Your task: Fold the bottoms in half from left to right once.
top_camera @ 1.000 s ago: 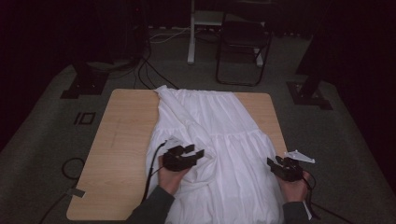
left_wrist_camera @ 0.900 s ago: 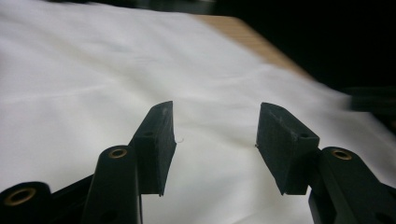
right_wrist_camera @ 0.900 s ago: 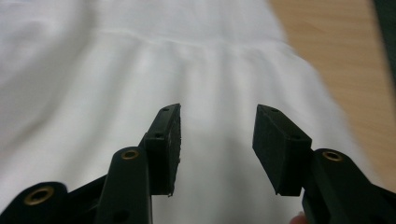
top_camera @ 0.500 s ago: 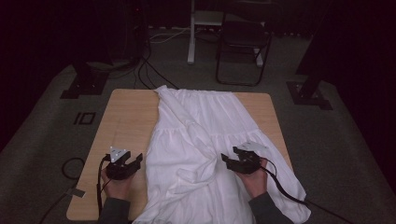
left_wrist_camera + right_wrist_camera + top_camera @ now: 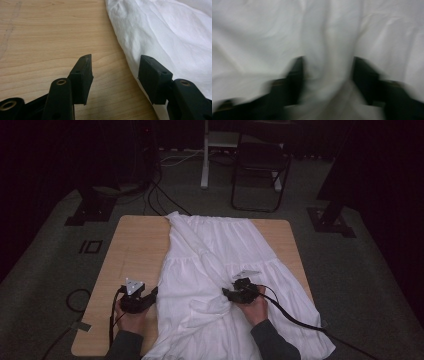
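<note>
Jaws spread on both tools: your left gripper (image 5: 115, 75) straddles the near left edge of the one white garment (image 5: 225, 270), one jaw over bare worktop (image 5: 135, 245), and your right gripper (image 5: 227, 294) sits open over a raised fold. One garment runs lengthwise from you toward the far edge, narrowing there. Its near hem hangs off the worktop, and the right gripper view is blurred.

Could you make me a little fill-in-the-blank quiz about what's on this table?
The garment spread on the table is ____ in colour.
The left gripper has its jaws ____, at the cloth's edge.
The tabletop is made of ____.
Behind the table stands a folding ____.

Missing words: white; open; wood; chair
</note>
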`<state>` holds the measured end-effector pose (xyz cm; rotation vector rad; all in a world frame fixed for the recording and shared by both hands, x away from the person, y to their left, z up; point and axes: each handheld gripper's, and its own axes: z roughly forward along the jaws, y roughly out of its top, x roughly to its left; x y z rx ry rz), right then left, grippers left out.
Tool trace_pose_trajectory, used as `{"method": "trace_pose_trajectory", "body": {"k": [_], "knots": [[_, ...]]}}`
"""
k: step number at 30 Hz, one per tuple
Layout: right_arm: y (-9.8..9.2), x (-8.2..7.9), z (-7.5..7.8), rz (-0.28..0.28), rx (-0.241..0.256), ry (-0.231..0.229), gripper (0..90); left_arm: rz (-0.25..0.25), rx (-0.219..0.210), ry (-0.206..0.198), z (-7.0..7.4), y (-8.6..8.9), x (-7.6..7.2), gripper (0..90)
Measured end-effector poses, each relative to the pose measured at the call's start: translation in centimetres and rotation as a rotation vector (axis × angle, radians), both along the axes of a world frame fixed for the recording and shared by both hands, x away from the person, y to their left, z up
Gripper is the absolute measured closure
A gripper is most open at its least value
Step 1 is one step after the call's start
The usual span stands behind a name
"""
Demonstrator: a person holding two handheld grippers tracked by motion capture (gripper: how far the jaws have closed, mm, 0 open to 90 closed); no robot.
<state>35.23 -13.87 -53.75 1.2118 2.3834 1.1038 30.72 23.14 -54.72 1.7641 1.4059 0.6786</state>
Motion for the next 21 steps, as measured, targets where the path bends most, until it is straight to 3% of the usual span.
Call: {"method": "trace_pose_trajectory", "body": {"k": [1, 2, 3, 5, 8, 9, 10, 11, 12, 13, 16, 18, 19, 20, 21], "knots": [[0.0, 0.0, 0.0, 0.000, 0.000, 0.000, 71.3, -0.003, 0.002, 0.001, 0.0, 0.0, 0.0, 45.4], [-0.1, -0.1, 0.1, 0.004, -0.004, -0.003, 81.6, -0.005, 0.005, 0.001, -0.1, -0.1, 0.0, 45.4], [-0.4, -0.4, 0.7, 0.002, -0.008, -0.039, 87.2, -0.006, 0.006, 0.002, -0.1, -0.2, 0.0, 45.4], [-0.6, -0.6, 1.2, 0.000, -0.001, -0.060, 87.4, -0.009, 0.011, -0.001, -0.1, -0.3, 0.0, 45.3], [-2.2, -1.5, 3.6, -0.025, 0.019, -0.168, 87.6, -0.013, 0.011, -0.001, -0.2, -0.5, 0.0, 45.1], [-4.7, -2.2, 6.3, -0.085, 0.084, -0.268, 87.7, -0.013, 0.012, 0.000, -0.2, -0.5, -0.1, 45.0], [-5.7, -2.4, 7.1, -0.123, 0.094, -0.301, 87.7, -0.013, 0.012, -0.001, -0.1, -0.5, -0.1, 45.0], [-5.7, -2.4, 7.1, -0.123, 0.094, -0.301, 87.7, -0.013, 0.013, -0.002, -0.1, -0.5, -0.1, 45.0], [-7.1, -2.6, 8.1, -0.178, 0.099, -0.347, 87.7, -0.013, 0.013, -0.002, -0.1, -0.5, -0.1, 44.9], [-10.3, -2.4, 9.1, -0.283, 0.095, -0.385, 87.6, -0.014, 0.010, -0.005, -0.1, -0.5, -0.1, 44.7], [-13.1, -1.5, 8.3, -0.349, 0.079, -0.340, 87.5, -0.025, 0.008, 0.001, 0.0, -0.8, -0.1, 44.0], [-15.0, -0.6, 6.2, -0.384, 0.041, -0.267, 87.3, -0.049, -0.001, 0.007, 0.1, -1.6, -0.1, 43.3], [-16.0, 0.2, 3.7, -0.392, -0.008, -0.198, 87.0, -0.063, -0.002, 0.009, 0.1, -1.9, -0.1, 43.0], [-16.0, 0.2, 3.7, -0.392, -0.008, -0.198, 87.0, -0.079, -0.002, 0.010, 0.1, -2.5, -0.1, 43.0], [-16.3, 0.5, 2.5, -0.394, -0.025, -0.169, 86.9, -0.102, 0.000, 0.012, 0.2, -3.1, 0.0, 42.8]]}}
